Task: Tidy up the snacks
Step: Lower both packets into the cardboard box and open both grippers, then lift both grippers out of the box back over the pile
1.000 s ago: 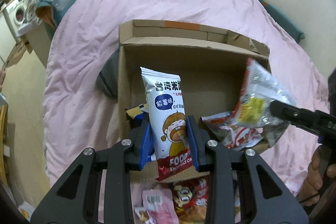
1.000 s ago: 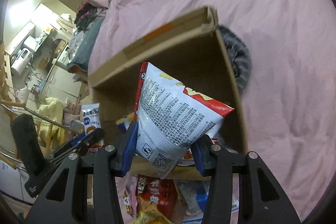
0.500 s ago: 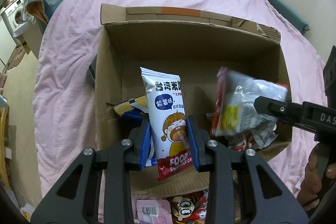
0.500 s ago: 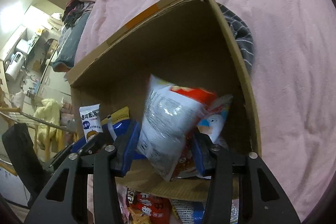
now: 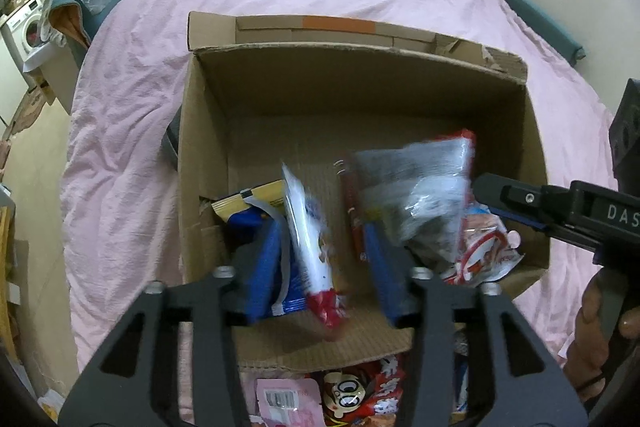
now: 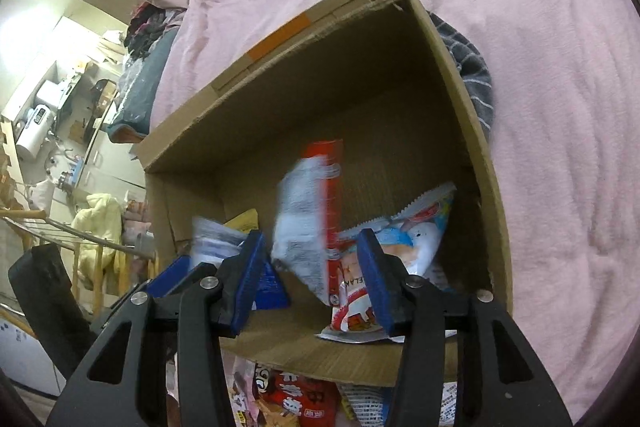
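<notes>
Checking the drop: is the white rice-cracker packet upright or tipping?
Tipping. The white packet leans blurred between the left gripper pads, untouched, over the cardboard box.

Both grippers point steeply downward, side by side. The left gripper (image 5: 326,267) has its jaws parted; they have just been opening, and the blue pads (image 5: 262,269) stand clear of the blurred packet between them, touching nothing. The right gripper (image 6: 312,281) also holds its jaws apart, its blue pads (image 6: 378,285) off the blurred bag that hangs between them. From the left wrist view, the right gripper's black body reaches in from the right edge, and the person's hand (image 5: 600,339) wraps around its handle, fingers curled on the grip.
</notes>
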Demonstrator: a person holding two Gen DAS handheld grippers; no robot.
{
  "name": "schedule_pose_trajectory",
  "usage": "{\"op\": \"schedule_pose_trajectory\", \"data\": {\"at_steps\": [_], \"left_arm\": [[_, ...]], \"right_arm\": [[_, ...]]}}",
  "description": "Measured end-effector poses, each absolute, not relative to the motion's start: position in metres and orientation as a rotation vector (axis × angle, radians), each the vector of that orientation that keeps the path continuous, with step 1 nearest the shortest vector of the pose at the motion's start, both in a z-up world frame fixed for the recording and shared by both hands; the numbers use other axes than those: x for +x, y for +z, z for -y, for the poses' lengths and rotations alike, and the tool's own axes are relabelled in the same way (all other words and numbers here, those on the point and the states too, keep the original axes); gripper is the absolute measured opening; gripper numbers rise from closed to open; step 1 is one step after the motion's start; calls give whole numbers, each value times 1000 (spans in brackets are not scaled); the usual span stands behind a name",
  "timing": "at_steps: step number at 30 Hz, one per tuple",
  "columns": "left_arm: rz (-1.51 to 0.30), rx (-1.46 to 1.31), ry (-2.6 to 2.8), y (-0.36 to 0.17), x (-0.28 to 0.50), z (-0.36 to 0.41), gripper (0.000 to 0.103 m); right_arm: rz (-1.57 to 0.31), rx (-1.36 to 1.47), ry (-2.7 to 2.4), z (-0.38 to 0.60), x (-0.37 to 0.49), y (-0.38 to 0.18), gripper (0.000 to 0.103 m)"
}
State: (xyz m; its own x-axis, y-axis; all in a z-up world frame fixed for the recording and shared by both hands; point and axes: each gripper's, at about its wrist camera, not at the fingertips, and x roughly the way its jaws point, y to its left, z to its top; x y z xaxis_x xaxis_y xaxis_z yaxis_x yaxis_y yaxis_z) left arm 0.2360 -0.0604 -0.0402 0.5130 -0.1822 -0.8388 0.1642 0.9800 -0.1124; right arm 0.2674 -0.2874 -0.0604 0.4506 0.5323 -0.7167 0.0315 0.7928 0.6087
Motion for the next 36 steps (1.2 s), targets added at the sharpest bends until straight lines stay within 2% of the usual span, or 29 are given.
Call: {"op": "schedule_pose_trajectory", "data": {"at_steps": [1, 4, 5, 9, 17, 20, 22, 23, 27, 30, 31, 36], "left_arm": [[-1006, -21, -204, -39, 235, 60, 62], [-984, -33, -200, -33, 233, 58, 75], [-978, -33, -196, -31, 232, 58, 77], [-964, -32, -192, -27, 231, 56, 77], [-920, -31, -177, -18, 225, 53, 77], [-900, -50, -174, -11, 222, 48, 77], [-885, -70, -157, -5, 221, 43, 77], [-880, -81, -154, -4, 220, 41, 78], [-829, -106, -98, 7, 215, 30, 83], [-764, -109, -68, 18, 209, 24, 99], [-758, -110, -67, 19, 208, 24, 101], [-776, -127, -100, 21, 201, 25, 101]], "right_arm": [[-1068, 600, 332, 288, 267, -59, 51], [-1051, 595, 322, 290, 267, -56, 51], [-1044, 592, 316, 291, 267, -54, 51], [-1023, 584, 305, 293, 267, -48, 59], [-990, 517, 296, 289, 262, -36, 60], [-971, 495, 292, 289, 258, -31, 70], [-961, 494, 290, 291, 255, -29, 82], [-956, 497, 290, 292, 253, -28, 85], [-949, 483, 280, 294, 246, -25, 95], [-934, 438, 226, 294, 237, -23, 96], [-920, 424, 216, 294, 234, -22, 96], [-873, 366, 196, 296, 216, -10, 96]]}}
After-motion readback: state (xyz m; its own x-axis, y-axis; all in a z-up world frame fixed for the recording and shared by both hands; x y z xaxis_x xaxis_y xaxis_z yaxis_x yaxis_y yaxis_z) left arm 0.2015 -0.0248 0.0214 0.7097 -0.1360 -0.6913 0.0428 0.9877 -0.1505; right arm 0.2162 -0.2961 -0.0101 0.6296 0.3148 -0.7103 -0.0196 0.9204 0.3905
